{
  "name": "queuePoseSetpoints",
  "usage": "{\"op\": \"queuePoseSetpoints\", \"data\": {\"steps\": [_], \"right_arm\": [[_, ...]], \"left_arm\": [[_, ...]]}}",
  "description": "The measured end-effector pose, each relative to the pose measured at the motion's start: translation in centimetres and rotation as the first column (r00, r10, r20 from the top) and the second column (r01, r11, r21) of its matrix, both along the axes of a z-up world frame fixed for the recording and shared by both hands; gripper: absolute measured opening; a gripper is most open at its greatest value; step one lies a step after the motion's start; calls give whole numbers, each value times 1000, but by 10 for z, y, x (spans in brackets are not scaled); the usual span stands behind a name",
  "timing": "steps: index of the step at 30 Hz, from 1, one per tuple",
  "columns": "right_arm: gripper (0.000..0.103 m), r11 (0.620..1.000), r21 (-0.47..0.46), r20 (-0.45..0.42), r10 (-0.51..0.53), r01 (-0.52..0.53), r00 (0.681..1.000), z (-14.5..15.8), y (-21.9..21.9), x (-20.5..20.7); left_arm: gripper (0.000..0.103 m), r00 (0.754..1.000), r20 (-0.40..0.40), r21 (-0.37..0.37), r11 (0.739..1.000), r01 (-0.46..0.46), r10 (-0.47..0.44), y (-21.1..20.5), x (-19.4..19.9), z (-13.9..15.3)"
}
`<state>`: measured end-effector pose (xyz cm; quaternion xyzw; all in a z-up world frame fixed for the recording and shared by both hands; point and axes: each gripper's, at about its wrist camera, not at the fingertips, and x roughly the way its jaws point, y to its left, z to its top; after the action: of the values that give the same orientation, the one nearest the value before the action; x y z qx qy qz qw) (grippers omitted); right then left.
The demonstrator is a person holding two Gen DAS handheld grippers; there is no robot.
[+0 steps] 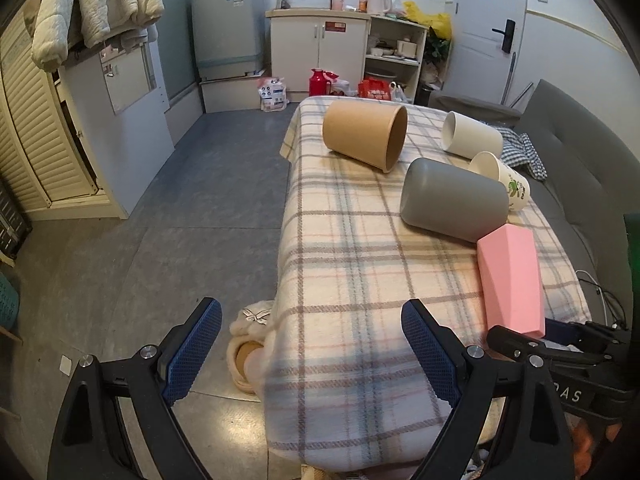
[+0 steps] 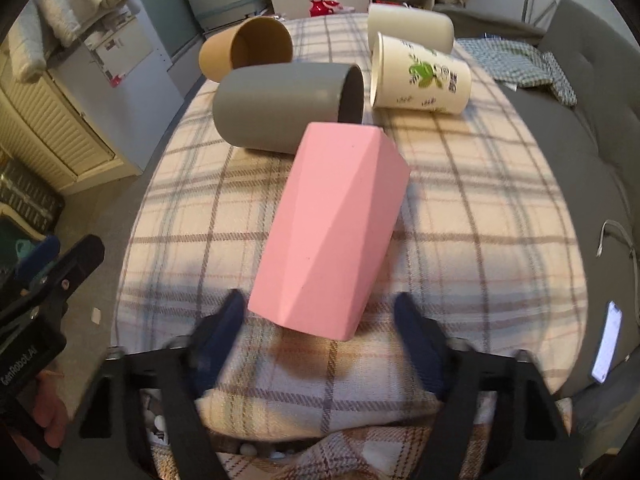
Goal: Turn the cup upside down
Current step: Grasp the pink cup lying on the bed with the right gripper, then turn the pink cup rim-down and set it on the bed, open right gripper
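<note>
Several cups lie on their sides on a plaid-covered table (image 1: pixel 360 280). A pink faceted cup (image 2: pixel 328 232) lies nearest, its base end toward my right gripper (image 2: pixel 320 320), which is open with its blurred fingers either side of that end, not touching. The pink cup also shows in the left wrist view (image 1: pixel 512 276). Behind it lie a grey cup (image 2: pixel 280 108) (image 1: pixel 452 200), a brown paper cup (image 2: pixel 244 48) (image 1: pixel 364 136), a printed paper cup (image 2: pixel 420 76) (image 1: pixel 508 180) and a white cup (image 2: pixel 412 24) (image 1: pixel 472 136). My left gripper (image 1: pixel 312 340) is open and empty at the table's near left corner.
A grey sofa (image 1: pixel 580 152) with a checked cloth (image 2: pixel 520 60) runs along the table's right side. A phone (image 2: pixel 608 344) lies on it. Slippers (image 1: pixel 248 344) sit on the tiled floor to the left. Cabinets and a washer (image 1: pixel 228 32) stand at the back.
</note>
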<state>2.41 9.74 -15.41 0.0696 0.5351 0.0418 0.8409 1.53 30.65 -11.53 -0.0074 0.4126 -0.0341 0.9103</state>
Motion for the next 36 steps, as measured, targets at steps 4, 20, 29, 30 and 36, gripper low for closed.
{"op": "queuePoseSetpoints", "data": {"steps": [4, 20, 29, 30, 36], "right_arm": [[57, 999, -21, 42, 30, -29, 999, 14, 0, -6], [56, 997, -72, 234, 54, -38, 971, 65, -20, -7], [56, 994, -91, 244, 78, -58, 967, 64, -22, 4], [56, 993, -96, 243, 87, -65, 966, 64, -20, 8], [56, 992, -99, 223, 98, -78, 970, 59, -19, 30]], "left_arm": [[94, 1000, -6, 8, 1000, 3, -3, -3, 0, -1], [94, 999, -11, 60, 998, 31, -30, -24, -2, 2], [94, 999, -22, 77, 996, 43, -41, -35, 1, 1], [94, 999, -23, 76, 996, 44, -42, -36, 2, 1], [94, 999, -28, 83, 995, 47, -44, -40, 3, 1]]}}
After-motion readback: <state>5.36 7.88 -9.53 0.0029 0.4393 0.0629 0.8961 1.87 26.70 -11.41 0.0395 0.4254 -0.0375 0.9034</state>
